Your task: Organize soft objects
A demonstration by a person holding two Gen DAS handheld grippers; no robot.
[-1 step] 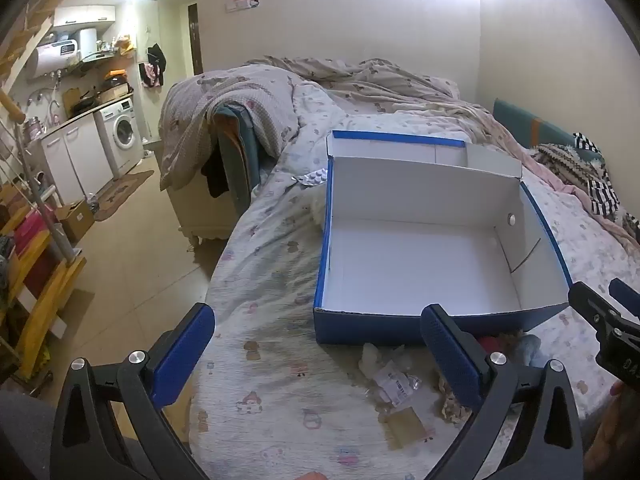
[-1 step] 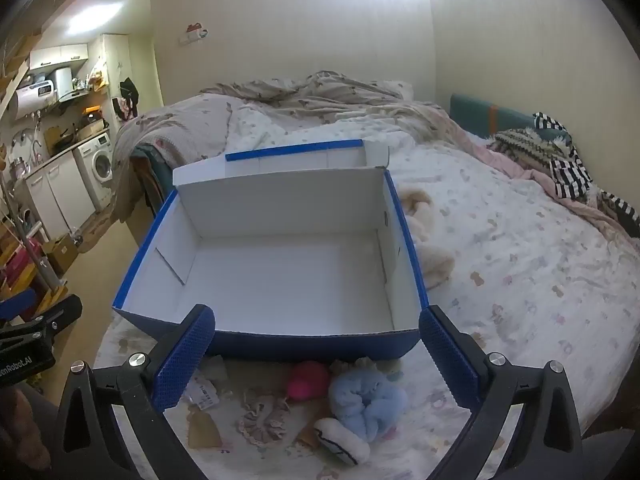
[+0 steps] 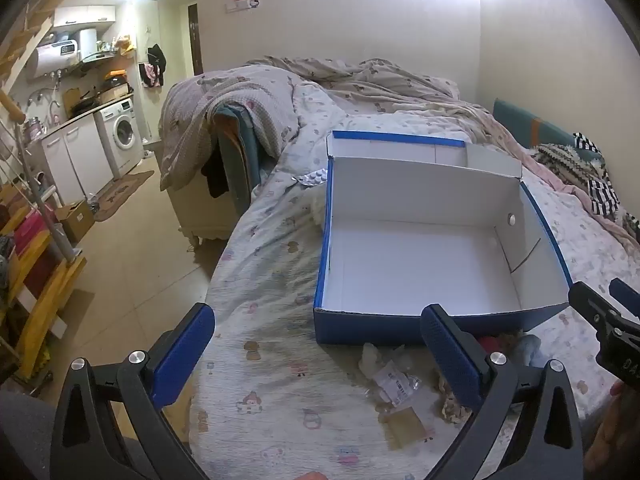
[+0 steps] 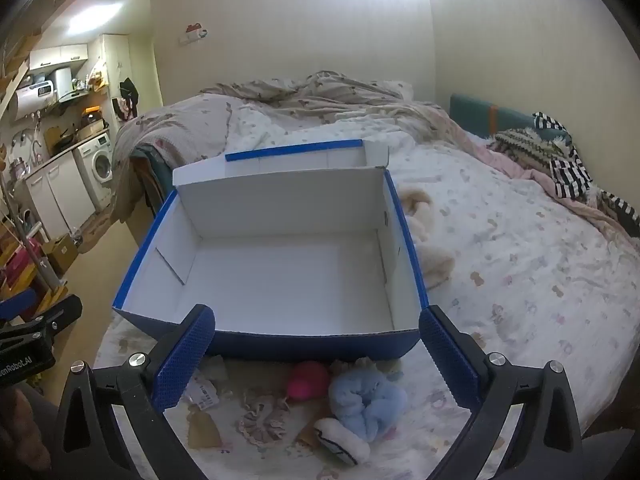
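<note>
A: Where does the blue box [image 4: 280,280] sit?
B: Just beyond the right tool [image 4: 316,354], empty, on the bed [image 4: 520,260].
A: And the light-blue scrunchie [image 4: 366,400]?
B: Between its wide-apart fingers, nearer than the left tool [image 3: 316,356], also wide, holding nothing.

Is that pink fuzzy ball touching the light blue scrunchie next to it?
Touching. In the right wrist view the pink ball presses against the left edge of the blue scrunchie, with no bedsheet visible between them, just in front of the blue box.

Blue scrunchie [image 4: 366,400], pink ball [image 4: 308,380] before open box [image 4: 280,344].
</note>
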